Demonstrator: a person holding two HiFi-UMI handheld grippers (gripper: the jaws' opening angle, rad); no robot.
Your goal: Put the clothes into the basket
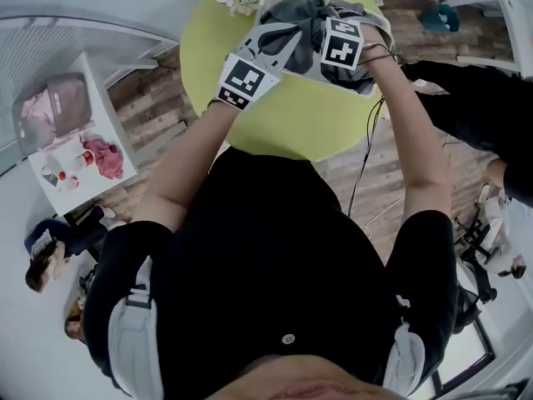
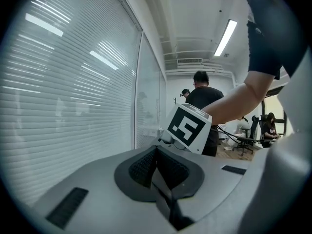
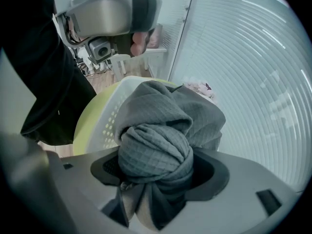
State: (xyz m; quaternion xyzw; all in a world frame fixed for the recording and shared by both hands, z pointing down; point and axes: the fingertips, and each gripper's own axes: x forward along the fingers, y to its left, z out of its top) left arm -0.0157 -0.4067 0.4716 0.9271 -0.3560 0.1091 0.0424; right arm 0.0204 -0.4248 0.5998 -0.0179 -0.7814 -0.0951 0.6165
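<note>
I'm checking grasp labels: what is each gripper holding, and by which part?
The right gripper clamps a bunched, twisted fold of the grey waffle-knit garment in its jaws, at the white basket. The left gripper holds nothing; its jaws are together.

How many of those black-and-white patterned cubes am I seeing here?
2. One cube rides the shut left claw over the green table; the other rides the right claw, which grips a grey garment above the white basket.

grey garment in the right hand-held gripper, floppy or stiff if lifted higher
Likely floppy: the grey garment bunches into a twisted wad between the right hand-held gripper's jaws, loose folds slumping toward the basket. Probably light: one grip seems to carry it. Its waffle weave looks unlikely to slip.
</note>
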